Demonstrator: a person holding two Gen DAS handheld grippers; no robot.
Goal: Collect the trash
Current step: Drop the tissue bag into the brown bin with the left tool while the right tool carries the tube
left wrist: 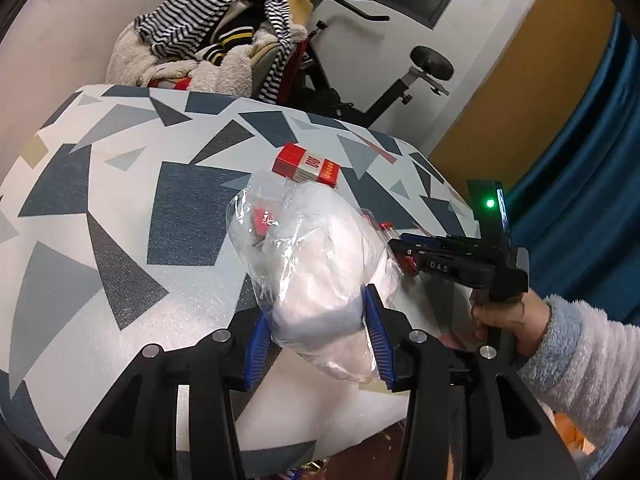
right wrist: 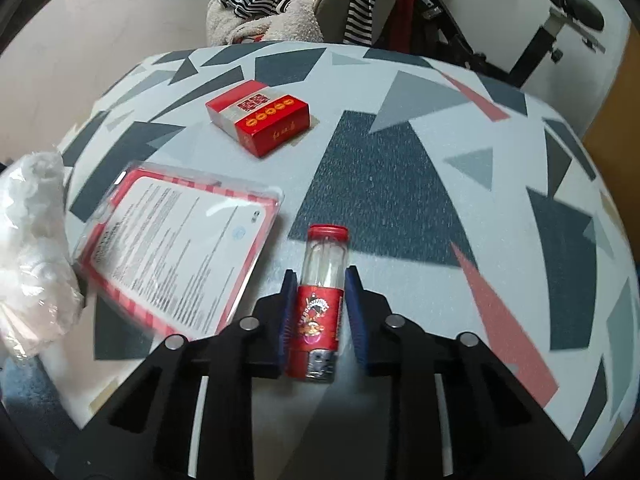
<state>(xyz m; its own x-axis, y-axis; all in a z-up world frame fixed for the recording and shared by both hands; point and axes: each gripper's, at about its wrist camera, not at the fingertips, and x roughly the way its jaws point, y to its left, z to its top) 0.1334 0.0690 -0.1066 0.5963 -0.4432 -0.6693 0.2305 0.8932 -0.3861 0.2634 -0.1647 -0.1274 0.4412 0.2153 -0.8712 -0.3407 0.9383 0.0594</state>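
My left gripper (left wrist: pixel 316 302) is shut on a clear plastic bag (left wrist: pixel 316 240) stuffed with white tissue and scraps, held above the patterned table (left wrist: pixel 120 200). The same bag (right wrist: pixel 32 248) shows at the left edge of the right wrist view. My right gripper (right wrist: pixel 320 272) points down at the table with its blue pads against both sides of a red lighter (right wrist: pixel 318 312) with a clear top, which lies flat. From the left wrist view that right gripper (left wrist: pixel 396 246) sits just right of the bag, held by a hand (left wrist: pixel 516 320) in a fuzzy sleeve.
A red cigarette box (right wrist: pixel 260 116) lies farther back on the table. A flat red-and-white blister pack (right wrist: pixel 180 248) lies left of the lighter. Beyond the table stand a chair piled with striped clothes (left wrist: pixel 208 40) and an exercise bike (left wrist: pixel 360 60).
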